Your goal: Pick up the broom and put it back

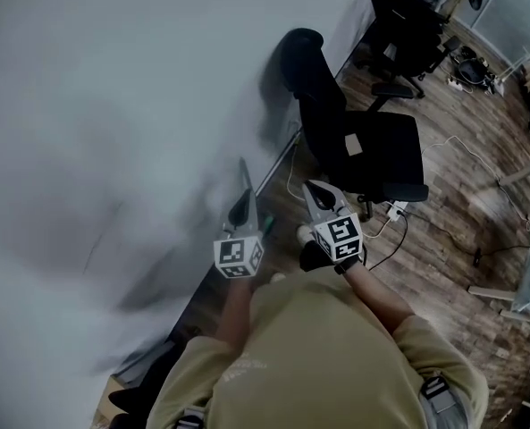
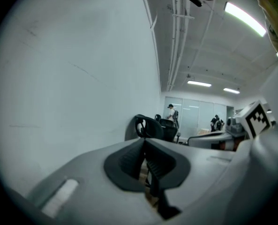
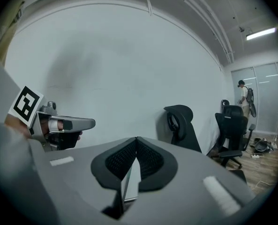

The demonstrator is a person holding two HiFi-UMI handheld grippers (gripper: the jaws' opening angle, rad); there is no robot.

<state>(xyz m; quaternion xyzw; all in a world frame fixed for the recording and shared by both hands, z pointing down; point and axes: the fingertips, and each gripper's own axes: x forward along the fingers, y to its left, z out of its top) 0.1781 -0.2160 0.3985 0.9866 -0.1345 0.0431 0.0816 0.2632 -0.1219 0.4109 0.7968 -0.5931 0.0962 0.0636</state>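
Office chair [image 1: 365,146] just beside wall [image 1: 113,96]

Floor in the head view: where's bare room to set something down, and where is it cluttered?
Bare wood floor lies between the black chair and the desk frame, at the person's right. Crowded: a power strip and cables at the chair's base, and more chairs and cables farther along the wall.
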